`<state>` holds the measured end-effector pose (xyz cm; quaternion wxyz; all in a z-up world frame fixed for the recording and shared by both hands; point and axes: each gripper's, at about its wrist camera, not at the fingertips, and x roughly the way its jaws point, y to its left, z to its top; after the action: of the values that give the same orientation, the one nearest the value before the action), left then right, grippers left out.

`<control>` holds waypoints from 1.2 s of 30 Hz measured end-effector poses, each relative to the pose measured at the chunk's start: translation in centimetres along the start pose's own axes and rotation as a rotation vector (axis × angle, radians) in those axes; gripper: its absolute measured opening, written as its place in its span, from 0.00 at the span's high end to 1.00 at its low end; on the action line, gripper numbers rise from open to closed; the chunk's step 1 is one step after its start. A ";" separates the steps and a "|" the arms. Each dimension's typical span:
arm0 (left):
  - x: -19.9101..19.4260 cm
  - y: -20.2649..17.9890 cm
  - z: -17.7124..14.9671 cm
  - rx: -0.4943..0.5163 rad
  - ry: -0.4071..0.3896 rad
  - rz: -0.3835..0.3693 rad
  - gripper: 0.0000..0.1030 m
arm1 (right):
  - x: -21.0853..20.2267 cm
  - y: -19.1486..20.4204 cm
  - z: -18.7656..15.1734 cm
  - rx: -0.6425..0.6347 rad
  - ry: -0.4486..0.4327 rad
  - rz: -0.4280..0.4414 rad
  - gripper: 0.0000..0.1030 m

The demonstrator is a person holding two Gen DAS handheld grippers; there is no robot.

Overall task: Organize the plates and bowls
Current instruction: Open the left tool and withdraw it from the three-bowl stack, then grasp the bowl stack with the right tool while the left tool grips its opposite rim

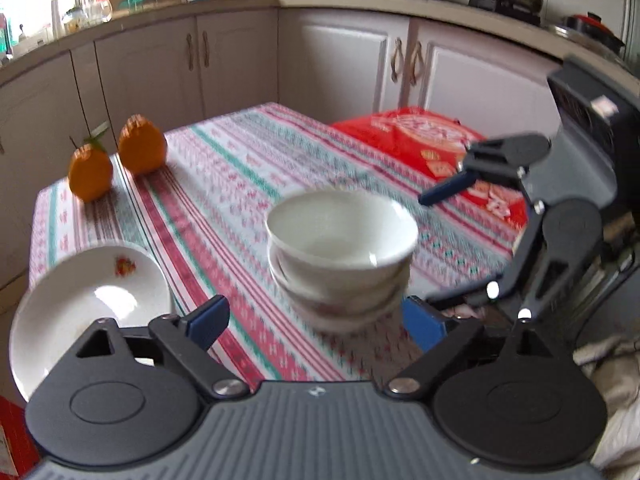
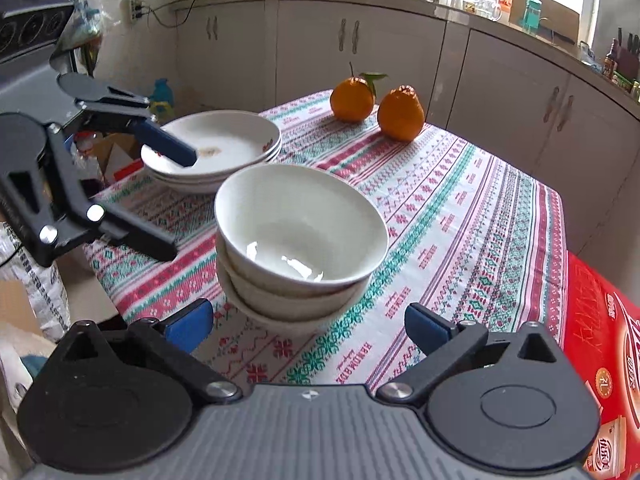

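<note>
Your way across the tablecloth [image 2: 480,208] is open along its right side. The bowl stack [image 2: 298,240] blocks the near middle; plates [image 2: 212,148] crowd the left edge, oranges [image 2: 400,114] the far corner.

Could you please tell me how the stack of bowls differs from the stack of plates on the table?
The stack of bowls is deep and steep-sided; the stack of plates is shallow and wide. The top bowl looks plain white inside; the top plate bears small red motifs. Both are white stacks on the tablecloth.
</note>
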<state>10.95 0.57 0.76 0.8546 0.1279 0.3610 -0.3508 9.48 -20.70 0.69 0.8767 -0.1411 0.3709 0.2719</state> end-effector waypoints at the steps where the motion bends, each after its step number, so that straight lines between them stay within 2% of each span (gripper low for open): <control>1: 0.3 -0.1 -0.3 -0.001 0.013 -0.005 0.10 | 0.2 0.0 0.0 -0.003 0.007 0.002 0.00; 9: 4.1 -0.8 -1.7 0.061 0.102 -0.037 0.10 | 2.0 -0.6 -0.6 -0.021 0.061 0.006 0.00; 17: 6.7 -0.6 -1.5 0.143 0.127 -0.038 0.10 | 4.5 -1.0 -0.5 -0.127 0.093 0.055 0.00; 26: 8.0 0.3 0.4 0.230 0.159 -0.132 0.12 | 7.0 -1.5 1.2 -0.323 0.141 0.152 0.03; 30: 8.3 0.5 1.1 0.279 0.166 -0.192 0.18 | 7.3 -2.1 1.9 -0.352 0.161 0.234 0.06; 36: 9.1 1.0 1.5 0.320 0.181 -0.252 0.19 | 7.6 -2.6 2.7 -0.359 0.189 0.299 0.11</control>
<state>16.88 -4.04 -4.64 0.7369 0.2465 0.3889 -0.4949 16.93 -18.77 -2.93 0.7490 -0.2629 0.4138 0.4457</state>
